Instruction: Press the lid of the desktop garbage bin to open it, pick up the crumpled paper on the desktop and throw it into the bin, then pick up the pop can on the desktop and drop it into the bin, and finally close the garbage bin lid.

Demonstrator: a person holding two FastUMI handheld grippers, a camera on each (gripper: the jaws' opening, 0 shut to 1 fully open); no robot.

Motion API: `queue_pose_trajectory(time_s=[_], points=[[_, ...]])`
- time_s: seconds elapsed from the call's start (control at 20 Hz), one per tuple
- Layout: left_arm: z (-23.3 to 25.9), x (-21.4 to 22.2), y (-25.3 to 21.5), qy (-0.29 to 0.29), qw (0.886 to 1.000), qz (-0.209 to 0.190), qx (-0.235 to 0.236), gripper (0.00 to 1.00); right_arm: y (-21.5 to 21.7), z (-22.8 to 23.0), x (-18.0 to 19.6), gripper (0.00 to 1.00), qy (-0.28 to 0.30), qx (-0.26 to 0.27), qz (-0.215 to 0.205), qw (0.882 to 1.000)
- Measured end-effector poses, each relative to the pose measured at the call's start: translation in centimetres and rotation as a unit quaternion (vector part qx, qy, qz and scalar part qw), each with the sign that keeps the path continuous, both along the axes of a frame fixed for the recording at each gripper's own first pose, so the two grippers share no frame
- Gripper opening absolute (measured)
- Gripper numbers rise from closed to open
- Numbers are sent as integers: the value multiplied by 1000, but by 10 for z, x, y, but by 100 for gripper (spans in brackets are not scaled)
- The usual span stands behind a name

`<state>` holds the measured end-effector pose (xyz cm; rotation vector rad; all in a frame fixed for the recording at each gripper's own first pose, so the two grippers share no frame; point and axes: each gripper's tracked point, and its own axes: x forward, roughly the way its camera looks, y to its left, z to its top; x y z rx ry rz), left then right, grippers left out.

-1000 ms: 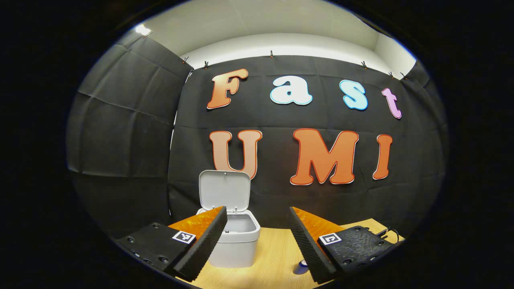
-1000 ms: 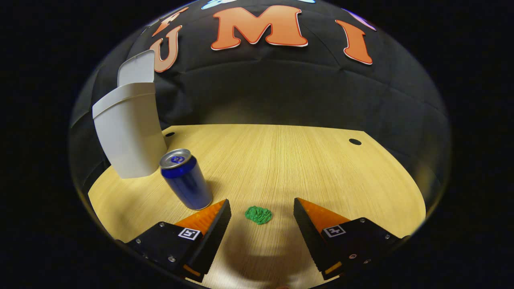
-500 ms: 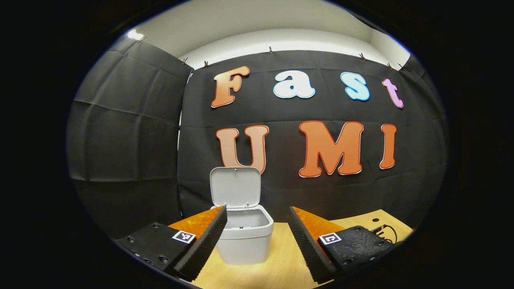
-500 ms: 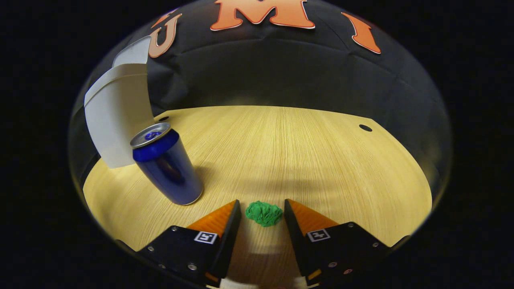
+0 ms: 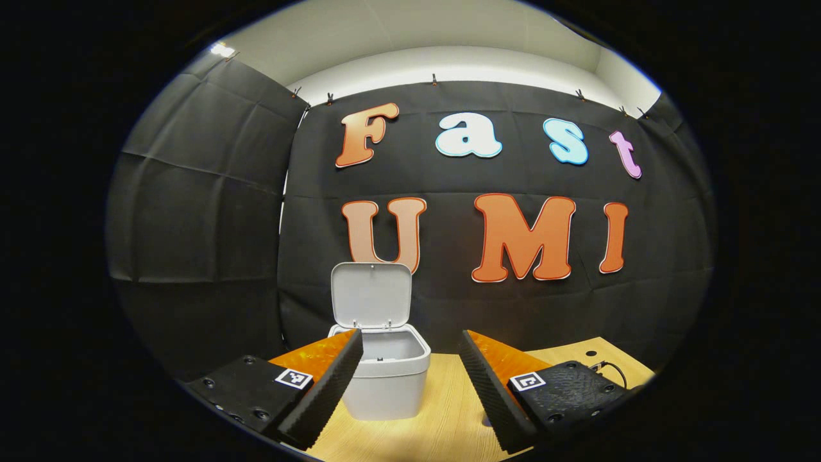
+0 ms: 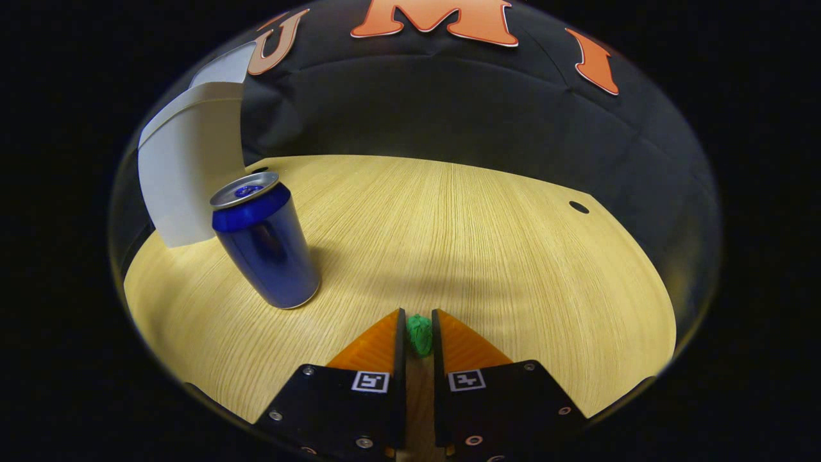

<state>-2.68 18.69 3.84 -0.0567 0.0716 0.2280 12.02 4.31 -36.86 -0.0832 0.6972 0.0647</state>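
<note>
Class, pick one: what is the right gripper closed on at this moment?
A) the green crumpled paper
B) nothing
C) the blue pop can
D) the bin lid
A: in the right gripper view, the right gripper has both fingers pressed against the green crumpled paper, while the blue pop can stands apart on the desktop.

From my left gripper [image 5: 410, 366] I look nearly level across the table [image 5: 449, 423], which fills the lower middle of the frame. Its two fingers [image 5: 321, 391] stand wide apart at the bottom, with nothing between them. Just past the tip of the one on the picture's left sits the bin [image 5: 385, 372], low and a little left of centre. Its lid [image 5: 372, 295] is raised upright behind the mouth, and I can see into the bin's top. At lower right, a thin cable [image 5: 609, 367] lies near the table's far edge beside a small hole [image 5: 590, 353].
</note>
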Motion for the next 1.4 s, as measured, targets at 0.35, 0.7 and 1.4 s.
queue_pose_trajectory(time_s=[0.35, 0.7, 1.4], points=[[-6, -8, 8, 1, 1000, -8, -23, 95, 1, 81, 2, 14, -69, 34, -19, 997], [-8, -14, 29, -18, 998, -5, -56, 96, 56, 207, -6, 14, -165, 58, 27, 984], [-22, -66, 133, -40, 995, 66, -65, 92, 285, 365, 42, 14, -260, 86, 188, 943]])
